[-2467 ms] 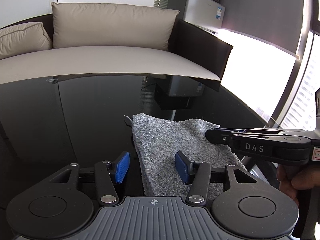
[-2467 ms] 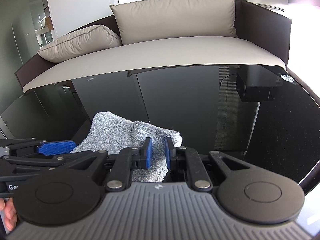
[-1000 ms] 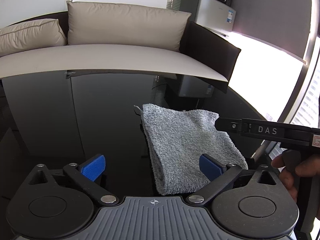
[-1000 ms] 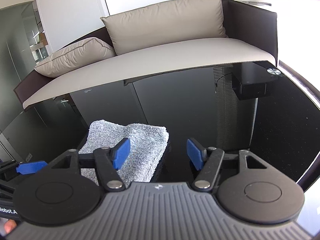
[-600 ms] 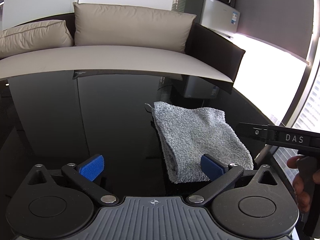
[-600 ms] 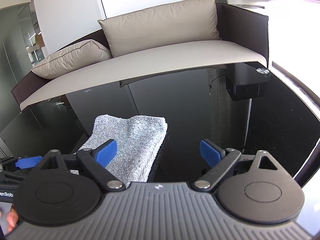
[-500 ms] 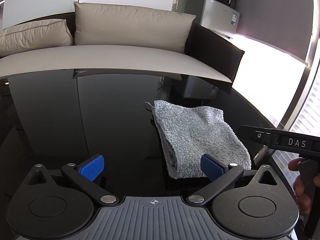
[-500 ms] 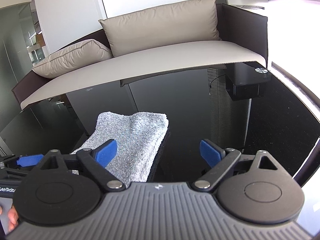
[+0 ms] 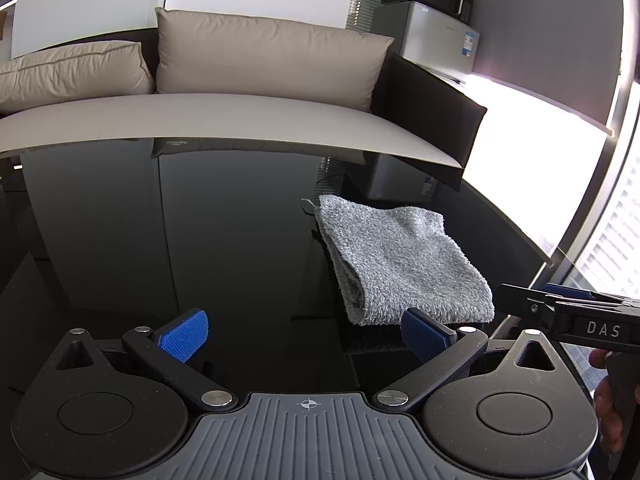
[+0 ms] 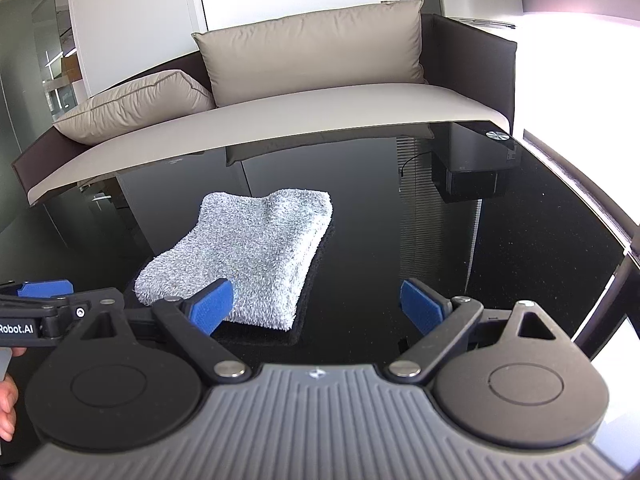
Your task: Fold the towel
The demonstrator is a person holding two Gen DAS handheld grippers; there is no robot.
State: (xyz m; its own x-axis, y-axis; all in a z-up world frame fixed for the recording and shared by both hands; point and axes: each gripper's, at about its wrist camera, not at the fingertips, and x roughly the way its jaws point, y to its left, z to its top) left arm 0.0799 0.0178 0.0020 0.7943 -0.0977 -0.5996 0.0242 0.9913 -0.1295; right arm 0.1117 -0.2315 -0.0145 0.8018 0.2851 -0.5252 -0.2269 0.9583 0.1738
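A grey terry towel [image 9: 400, 260] lies folded into a small thick rectangle on the black glossy table [image 9: 224, 240]. It also shows in the right wrist view [image 10: 252, 256]. My left gripper [image 9: 304, 334] is open and empty, just in front of the towel's near left corner. My right gripper [image 10: 316, 306] is open and empty, just in front of the towel's near right edge. Neither gripper touches the towel. The right gripper's side shows at the right of the left wrist view [image 9: 568, 312].
A beige sofa [image 9: 224, 120] with cushions stands behind the table's far edge. A small fridge with a microwave [image 9: 432, 36] stands at the back right. A bright window runs along the right side. A black box [image 10: 472, 176] is reflected in the tabletop.
Both grippers let go of the towel, opened wide and drew back. The towel now lies flat and folded on the table.
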